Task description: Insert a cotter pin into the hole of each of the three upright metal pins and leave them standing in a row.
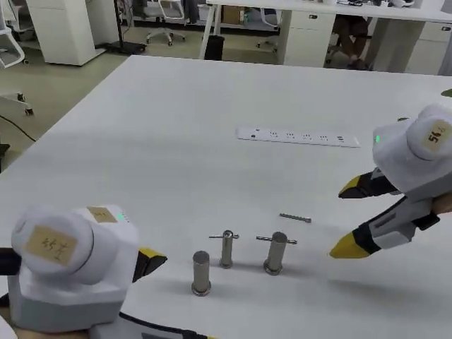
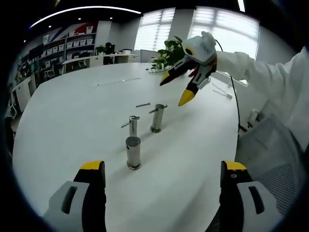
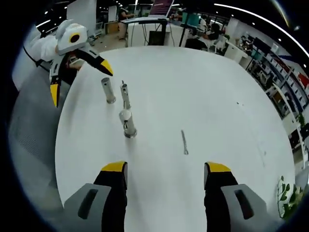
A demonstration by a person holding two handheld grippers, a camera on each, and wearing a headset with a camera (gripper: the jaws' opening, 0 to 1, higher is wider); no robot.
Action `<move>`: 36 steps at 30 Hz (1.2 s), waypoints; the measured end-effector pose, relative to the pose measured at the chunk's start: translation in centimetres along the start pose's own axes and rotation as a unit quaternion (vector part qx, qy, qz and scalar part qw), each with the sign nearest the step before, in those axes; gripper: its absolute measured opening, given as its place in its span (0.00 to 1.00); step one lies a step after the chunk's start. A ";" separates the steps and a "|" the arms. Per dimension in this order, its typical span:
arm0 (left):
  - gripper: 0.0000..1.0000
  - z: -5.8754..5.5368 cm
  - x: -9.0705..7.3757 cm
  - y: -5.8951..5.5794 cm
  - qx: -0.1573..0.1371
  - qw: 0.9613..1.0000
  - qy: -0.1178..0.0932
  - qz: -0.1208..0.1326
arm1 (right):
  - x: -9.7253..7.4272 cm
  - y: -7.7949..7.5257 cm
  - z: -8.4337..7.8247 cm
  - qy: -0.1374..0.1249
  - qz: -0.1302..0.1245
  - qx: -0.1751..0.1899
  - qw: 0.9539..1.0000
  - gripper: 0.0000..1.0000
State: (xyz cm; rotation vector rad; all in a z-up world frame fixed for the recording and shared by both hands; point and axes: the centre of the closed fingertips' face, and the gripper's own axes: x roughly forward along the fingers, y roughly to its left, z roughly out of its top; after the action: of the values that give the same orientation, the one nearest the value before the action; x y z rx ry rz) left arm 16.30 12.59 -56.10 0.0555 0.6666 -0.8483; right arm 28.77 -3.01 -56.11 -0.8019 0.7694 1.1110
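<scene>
Metal pins (image 1: 226,248) x3, 2 cottered; 1 loose cotter (image 1: 295,218); both jaws wide, empty

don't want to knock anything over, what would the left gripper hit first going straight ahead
Likely the nearest metal pin, the one without a cotter pin: it stands ahead of the left gripper, between its jaws; depth is unclear.

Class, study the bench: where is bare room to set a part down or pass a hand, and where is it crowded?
Free: the wide stretch between the power strip and the loose cotter pin; also the table left of the strip. Crowded: near edge, three pins standing between left tongs and right tongs.
</scene>
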 end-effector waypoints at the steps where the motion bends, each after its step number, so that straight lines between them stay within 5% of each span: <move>1: 0.99 0.0 0.0 0.0 -0.002 1.000 -0.001 0.000 | 0.2 -0.1 -0.1 0.008 -0.001 -0.007 1.000 0.61; 9: 0.99 -0.7 -0.1 0.1 -0.008 1.000 0.010 0.003 | 2.1 -0.2 -1.5 0.062 0.027 -0.042 0.997 0.56; 18: 0.99 -0.6 -0.2 0.1 -0.011 1.000 0.009 0.005 | 3.2 -1.2 -2.3 0.093 0.039 -0.051 0.994 0.43; 29: 0.99 -1.5 -0.3 -0.2 -0.013 1.000 0.022 -0.001 | 5.4 -1.9 -0.9 0.087 0.038 -0.047 0.994 0.22; 36: 0.99 -1.5 -0.4 -0.3 -0.015 1.000 0.021 -0.003 | 6.1 -3.1 -0.4 0.086 0.038 -0.032 0.995 0.20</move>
State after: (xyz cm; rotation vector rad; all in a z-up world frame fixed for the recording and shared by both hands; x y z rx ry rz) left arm 15.09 13.09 -57.05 0.0448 0.7193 -0.8446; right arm 33.28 -1.30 -60.98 -0.9373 0.9174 1.1495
